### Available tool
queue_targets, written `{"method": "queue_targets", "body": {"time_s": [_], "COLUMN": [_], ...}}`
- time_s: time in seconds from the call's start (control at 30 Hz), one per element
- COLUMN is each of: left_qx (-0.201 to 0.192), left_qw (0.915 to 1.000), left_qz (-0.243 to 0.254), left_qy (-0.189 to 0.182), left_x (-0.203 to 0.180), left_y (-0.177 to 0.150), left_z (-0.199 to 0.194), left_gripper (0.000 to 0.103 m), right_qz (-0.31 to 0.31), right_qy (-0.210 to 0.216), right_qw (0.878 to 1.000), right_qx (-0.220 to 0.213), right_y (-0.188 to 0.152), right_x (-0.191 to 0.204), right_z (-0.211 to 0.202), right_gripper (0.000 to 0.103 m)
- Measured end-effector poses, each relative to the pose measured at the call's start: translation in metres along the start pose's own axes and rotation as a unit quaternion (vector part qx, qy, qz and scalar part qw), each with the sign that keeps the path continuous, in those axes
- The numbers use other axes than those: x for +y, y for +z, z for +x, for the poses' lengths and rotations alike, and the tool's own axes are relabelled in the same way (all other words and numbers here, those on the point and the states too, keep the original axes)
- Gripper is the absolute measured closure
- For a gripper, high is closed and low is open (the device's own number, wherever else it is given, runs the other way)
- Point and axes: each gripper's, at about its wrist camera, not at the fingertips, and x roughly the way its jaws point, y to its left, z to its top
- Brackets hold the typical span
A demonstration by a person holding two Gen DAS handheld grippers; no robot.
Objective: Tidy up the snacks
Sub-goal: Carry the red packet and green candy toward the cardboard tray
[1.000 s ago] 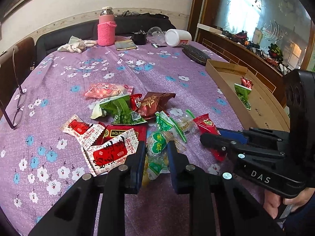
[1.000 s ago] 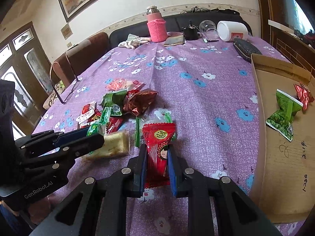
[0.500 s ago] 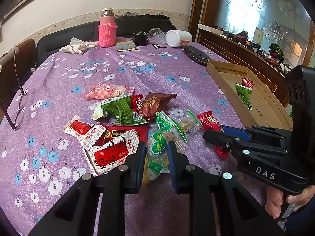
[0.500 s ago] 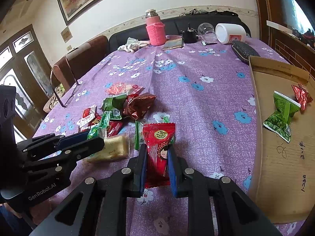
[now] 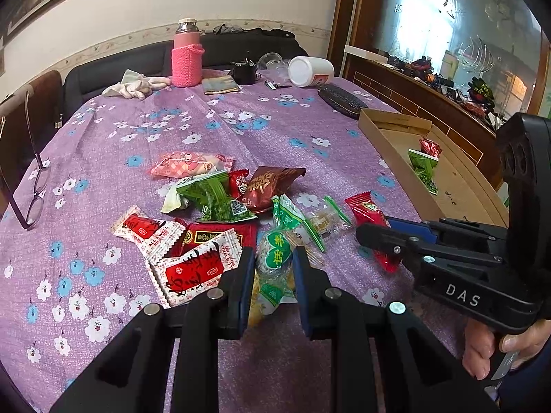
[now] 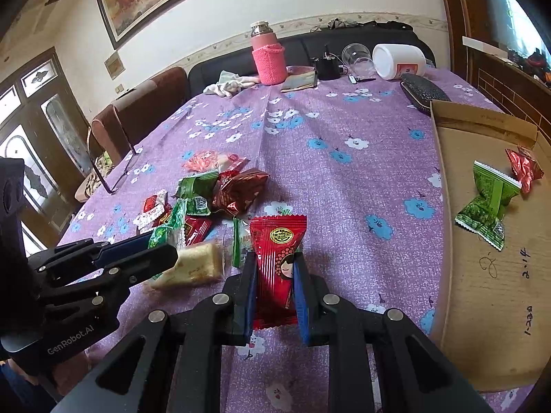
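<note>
My left gripper (image 5: pixel 273 265) is shut on a clear and green packet with a green heart label (image 5: pixel 275 256), which is tilted over the purple flowered tablecloth (image 5: pixel 206 130). In the right wrist view the same packet shows its pale yellow cake (image 6: pixel 193 268) at the left gripper (image 6: pixel 165 254). My right gripper (image 6: pixel 275 268) is shut on a red packet with a cartoon face (image 6: pixel 277 241); from the left wrist view that packet (image 5: pixel 365 206) pokes out of the right gripper (image 5: pixel 365 235). A heap of loose snack packets (image 5: pixel 213 199) lies just beyond both.
A shallow cardboard box (image 6: pixel 482 292) at the table's right edge holds a green packet (image 6: pixel 489 203) and a red candy (image 6: pixel 523 168). Glasses (image 5: pixel 31 199) lie at the left. A pink bottle (image 5: pixel 186 58), white jar (image 5: pixel 311 70) and black case (image 5: pixel 341 101) stand far back.
</note>
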Motion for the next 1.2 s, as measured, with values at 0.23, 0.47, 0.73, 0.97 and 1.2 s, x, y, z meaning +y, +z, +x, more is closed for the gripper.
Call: {"method": "queue_targets", "body": {"time_s": [0.23, 0.47, 0.73, 0.97, 1.2], "left_qx": [0.0, -0.001, -0.001, -0.001, 0.002], "left_qw": [1.0, 1.0, 1.0, 1.0, 1.0], "left_qz": [-0.002, -0.001, 0.0, 0.004, 0.003], "left_qy": [0.003, 0.005, 0.006, 0.001, -0.006], "left_x": [0.001, 0.001, 0.001, -0.001, -0.007], "left_y": [0.0, 0.0, 0.0, 0.0, 0.001], "left_z": [0.0, 0.0, 0.0, 0.0, -0.006], "left_gripper": [0.082, 0.082, 0.082, 0.082, 0.082], "right_qz": [0.004, 0.007, 0.018, 0.047, 0.067], "right_qy": [-0.001, -0.003, -0.008, -0.002, 0.008], "right_qw": [1.0, 1.0, 1.0, 0.998, 0.995], "right_qx": [-0.006, -0.008, -0.017, -0.043, -0.071], "right_y": [0.0, 0.0, 0.0, -0.003, -0.003], "right_x": [-0.002, -0.003, -0.007, -0.013, -0.021], "right_z": [-0.002, -0.003, -0.007, -0.029, -0.061], "right_gripper": [0.083, 0.083, 0.083, 0.083, 0.082]}}
